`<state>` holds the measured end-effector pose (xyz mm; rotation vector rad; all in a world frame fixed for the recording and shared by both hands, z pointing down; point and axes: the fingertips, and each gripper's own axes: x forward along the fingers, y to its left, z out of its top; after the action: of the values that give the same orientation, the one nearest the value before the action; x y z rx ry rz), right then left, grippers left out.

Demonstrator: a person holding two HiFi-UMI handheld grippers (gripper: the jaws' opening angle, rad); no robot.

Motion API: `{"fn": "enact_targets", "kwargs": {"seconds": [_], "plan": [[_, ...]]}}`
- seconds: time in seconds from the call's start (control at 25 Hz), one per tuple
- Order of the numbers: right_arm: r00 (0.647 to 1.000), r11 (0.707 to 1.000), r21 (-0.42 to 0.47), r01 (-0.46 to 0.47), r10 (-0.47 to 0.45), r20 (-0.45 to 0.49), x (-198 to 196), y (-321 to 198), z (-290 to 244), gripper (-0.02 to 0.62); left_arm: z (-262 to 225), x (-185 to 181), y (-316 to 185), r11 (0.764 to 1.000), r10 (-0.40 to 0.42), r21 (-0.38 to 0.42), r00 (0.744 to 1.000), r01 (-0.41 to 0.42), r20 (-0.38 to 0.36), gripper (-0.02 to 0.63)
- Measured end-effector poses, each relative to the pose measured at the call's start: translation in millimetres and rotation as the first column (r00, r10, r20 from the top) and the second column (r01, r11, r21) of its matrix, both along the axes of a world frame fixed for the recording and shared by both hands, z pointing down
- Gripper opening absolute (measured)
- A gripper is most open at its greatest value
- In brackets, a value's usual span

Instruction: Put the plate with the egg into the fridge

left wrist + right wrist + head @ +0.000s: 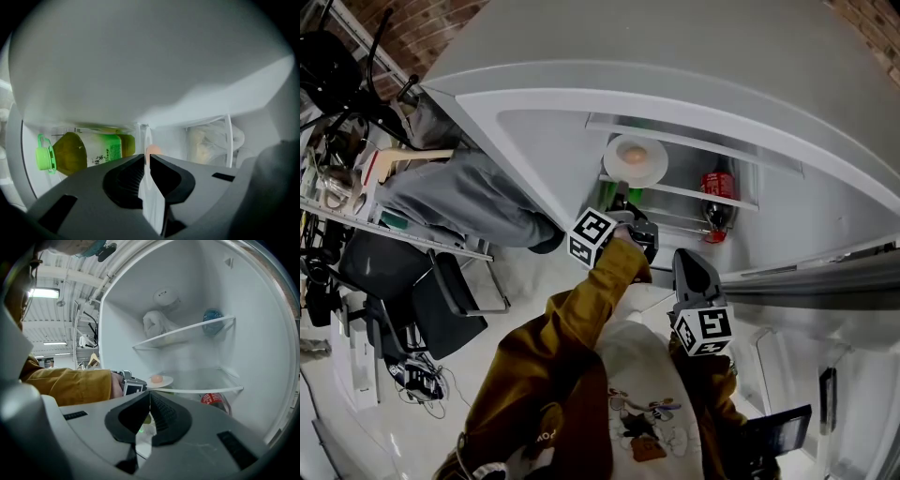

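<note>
Your left gripper is clamped on the rim of the plate, which runs edge-on between the jaws. The egg sits on it just past the tips. The plate is inside the fridge, at or on the shelf, so I judge this the placing step. Next, make sure it rests flat, then part the jaws and draw straight back without dragging the rim. Left of those jaws lies a green bottle; right and beyond, a white bag. Your right gripper has its jaws together on nothing. A cola bottle lies ahead and right of them, under the shelf.
</note>
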<state>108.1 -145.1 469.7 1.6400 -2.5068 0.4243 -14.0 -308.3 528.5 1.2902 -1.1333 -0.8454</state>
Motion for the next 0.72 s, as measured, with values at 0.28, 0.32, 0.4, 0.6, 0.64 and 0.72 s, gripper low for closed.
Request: {"fn": "enact_targets", "kwargs": {"seconds": [0.28, 0.32, 0.4, 0.6, 0.64, 0.72], "plan": [[1.000, 1.000, 0.005, 0.000, 0.000, 0.001, -7, 7, -1, 0.005, 0, -6, 9, 1.000, 0.004, -0.004, 1.000, -0.004, 0.013, 0.020], [1.000, 1.000, 0.006, 0.000, 0.000, 0.000, -8, 8, -1, 0.005, -1, -7, 11, 1.000, 0.006, -0.002, 1.000, -0.006, 0.020, 0.020], [1.000, 1.000, 0.008, -0.001, 0.001, -0.001, -10, 9, -3, 0.005, -2, -8, 15, 1.000, 0.013, 0.003, 1.000, -0.013, 0.029, 0.020], [1.000, 1.000, 0.011, 0.001, -0.001, -0.001, -15, 12, -3, 0.005, -5, -9, 24, 0.999, 0.047, 0.020, 0.997, -0.048, 0.068, 0.020], [1.000, 1.000, 0.012, 0.002, -0.002, -0.001, -15, 13, -3, 0.005, -6, -9, 27, 0.998, 0.057, 0.024, 0.995, -0.059, 0.085, 0.020], [1.000, 1.000, 0.013, 0.001, -0.001, -0.001, -16, 13, -4, 0.005, -8, -7, 31, 0.996, 0.081, 0.035, 0.991, -0.085, 0.110, 0.020]]}}
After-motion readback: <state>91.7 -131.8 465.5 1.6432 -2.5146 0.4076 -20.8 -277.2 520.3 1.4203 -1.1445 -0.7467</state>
